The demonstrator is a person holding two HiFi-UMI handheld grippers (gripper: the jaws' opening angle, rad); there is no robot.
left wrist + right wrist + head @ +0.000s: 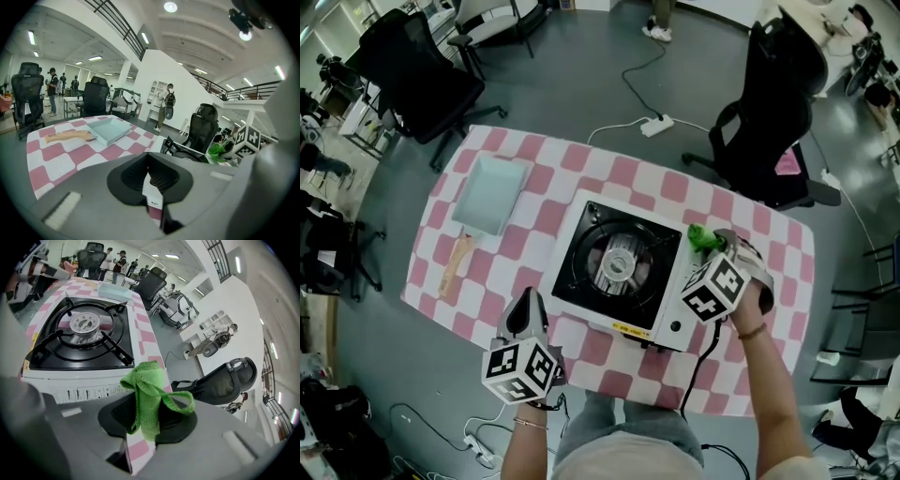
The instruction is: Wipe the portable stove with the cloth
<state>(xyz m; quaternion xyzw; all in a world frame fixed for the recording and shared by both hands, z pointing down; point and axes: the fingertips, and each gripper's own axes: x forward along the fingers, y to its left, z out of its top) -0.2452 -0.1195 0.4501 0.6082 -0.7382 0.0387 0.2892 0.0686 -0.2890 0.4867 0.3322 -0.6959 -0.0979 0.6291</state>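
The portable stove (619,262) is white with a black burner top and sits mid-table on a pink-and-white checked cover. My right gripper (719,246) is at the stove's far right corner, shut on a bunched green cloth (703,237). In the right gripper view the cloth (147,385) hangs folded from between the jaws of that gripper (147,411), just off the side of the stove (79,333). My left gripper (525,316) hovers by the stove's near left corner. Its jaws (150,172) look shut with nothing in them. The stove (185,152) lies ahead of it.
A pale blue tray (490,194) and a wooden-handled tool (455,265) lie on the table's left part. Black office chairs (773,112) (417,75) stand beyond the far edge. A power strip (656,125) lies on the floor. People stand in the distance.
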